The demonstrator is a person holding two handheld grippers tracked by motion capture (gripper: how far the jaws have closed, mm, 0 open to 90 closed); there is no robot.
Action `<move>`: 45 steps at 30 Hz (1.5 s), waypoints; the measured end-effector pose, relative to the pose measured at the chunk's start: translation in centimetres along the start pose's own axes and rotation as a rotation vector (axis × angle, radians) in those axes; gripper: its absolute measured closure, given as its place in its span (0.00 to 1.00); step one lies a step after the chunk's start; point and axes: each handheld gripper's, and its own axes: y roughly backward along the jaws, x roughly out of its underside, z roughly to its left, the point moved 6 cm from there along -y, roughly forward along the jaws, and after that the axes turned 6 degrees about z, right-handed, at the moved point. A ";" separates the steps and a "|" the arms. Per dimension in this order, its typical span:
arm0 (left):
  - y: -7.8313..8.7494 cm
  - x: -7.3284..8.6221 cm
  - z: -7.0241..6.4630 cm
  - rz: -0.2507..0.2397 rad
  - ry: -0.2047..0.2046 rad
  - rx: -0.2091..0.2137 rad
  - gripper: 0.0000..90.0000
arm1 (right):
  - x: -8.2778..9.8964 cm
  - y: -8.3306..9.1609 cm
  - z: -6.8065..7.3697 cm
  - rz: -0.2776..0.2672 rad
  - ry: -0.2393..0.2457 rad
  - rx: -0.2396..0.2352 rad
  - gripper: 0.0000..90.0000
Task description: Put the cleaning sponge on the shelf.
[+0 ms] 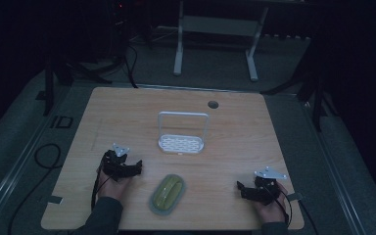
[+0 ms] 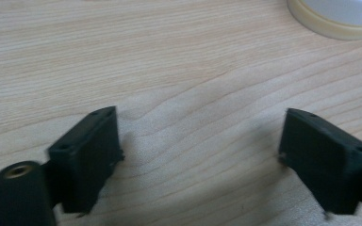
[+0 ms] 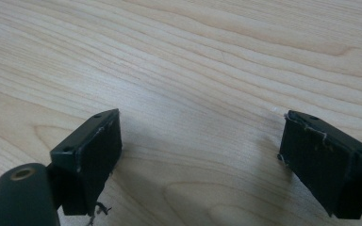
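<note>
Jaws of both grippers are seen spread wide with only bare wood between them, nothing being grasped. The left gripper (image 1: 136,169) is held low over the light wooden table (image 1: 235,142), just to the left of the oval green-grey dish with the yellowish inside (image 1: 167,194); in the left gripper view a cream rim of that dish (image 2: 330,29) is seen at the upper right. The right gripper (image 1: 240,188) is held well to the right of the dish. A white wire rack with a perforated base (image 1: 181,142) stands beyond the dish, toward the table's middle. No contact has been made yet, so the work is judged to be at its opening approach. The dish is probably to be reached first by the left gripper: a short move toward it, with one jaw brought over the rim, would be called for.
</note>
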 end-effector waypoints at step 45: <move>6.2 -1.6 -2.2 0.080 -0.048 0.155 0.51 | 0.0 0.0 0.0 0.000 -0.001 0.000 0.14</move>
